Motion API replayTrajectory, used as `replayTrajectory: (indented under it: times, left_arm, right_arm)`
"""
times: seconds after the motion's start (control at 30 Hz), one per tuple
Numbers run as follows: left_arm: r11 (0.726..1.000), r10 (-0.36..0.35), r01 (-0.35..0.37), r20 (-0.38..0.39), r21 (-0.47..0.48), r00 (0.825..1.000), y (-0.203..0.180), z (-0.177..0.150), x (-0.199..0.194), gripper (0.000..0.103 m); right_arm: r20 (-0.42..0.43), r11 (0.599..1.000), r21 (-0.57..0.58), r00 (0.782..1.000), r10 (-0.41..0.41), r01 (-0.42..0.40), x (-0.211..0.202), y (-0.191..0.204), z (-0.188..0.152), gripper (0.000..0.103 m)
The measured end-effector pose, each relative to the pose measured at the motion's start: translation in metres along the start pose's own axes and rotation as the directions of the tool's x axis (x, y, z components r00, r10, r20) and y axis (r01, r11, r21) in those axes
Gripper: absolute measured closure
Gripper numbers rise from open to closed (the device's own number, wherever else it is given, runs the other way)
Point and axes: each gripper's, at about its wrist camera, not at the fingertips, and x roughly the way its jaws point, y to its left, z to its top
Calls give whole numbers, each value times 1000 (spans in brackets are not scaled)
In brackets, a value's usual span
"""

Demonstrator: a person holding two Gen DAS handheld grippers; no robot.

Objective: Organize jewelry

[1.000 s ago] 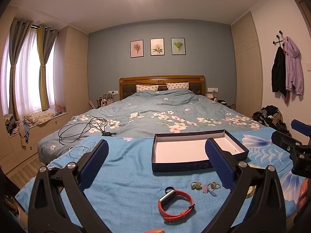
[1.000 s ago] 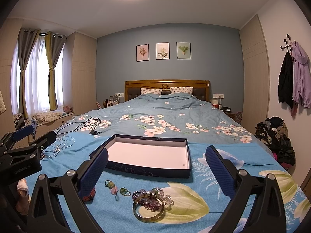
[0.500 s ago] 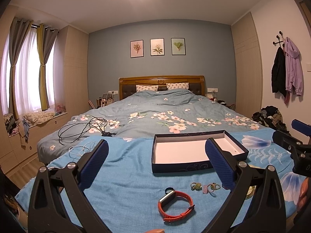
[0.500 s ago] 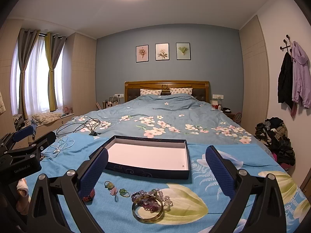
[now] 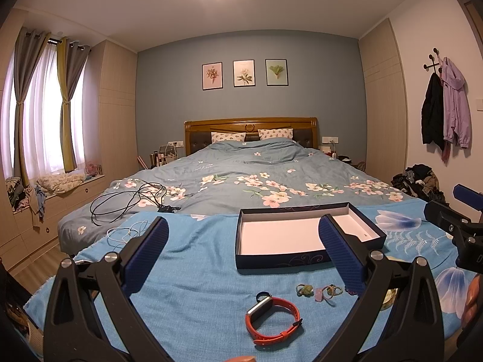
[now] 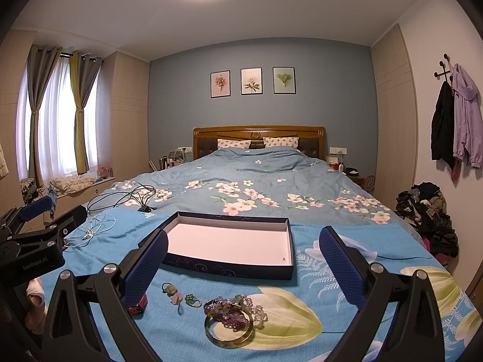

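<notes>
Navy tray box [image 6: 232,267], shallow, open-topped, white-lined, flat on the blue cloth at 12 o'clock of the jewelry. Red-strapped wristband [image 5: 271,319], strap looped, on its side, at 6 o'clock of the box. Small dark ring [image 5: 262,295] just beside its face at 11 o'clock. Green and pink rings [image 6: 178,295], loose, near together. Gold bangle [image 6: 228,328] lying flat, touching the purple and clear bead bracelets [image 6: 238,309] heaped at its 12 o'clock.

Open approach to the box
Bare blanket [image 5: 196,277] lies left of the watch [image 5: 271,319]; rings [image 6: 181,297] and bracelets [image 6: 232,316] crowd the box's [image 6: 232,267] near wall.
</notes>
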Motion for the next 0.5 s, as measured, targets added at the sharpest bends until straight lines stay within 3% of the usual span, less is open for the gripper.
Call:
replayTrajectory:
  times: [0.5]
  left_arm:
    - [1000,1,0,-38,11,999,0,-4,7,5]
  right_arm:
    - [-29,1000,9,1000,7,-7,3,-4,-3,6]
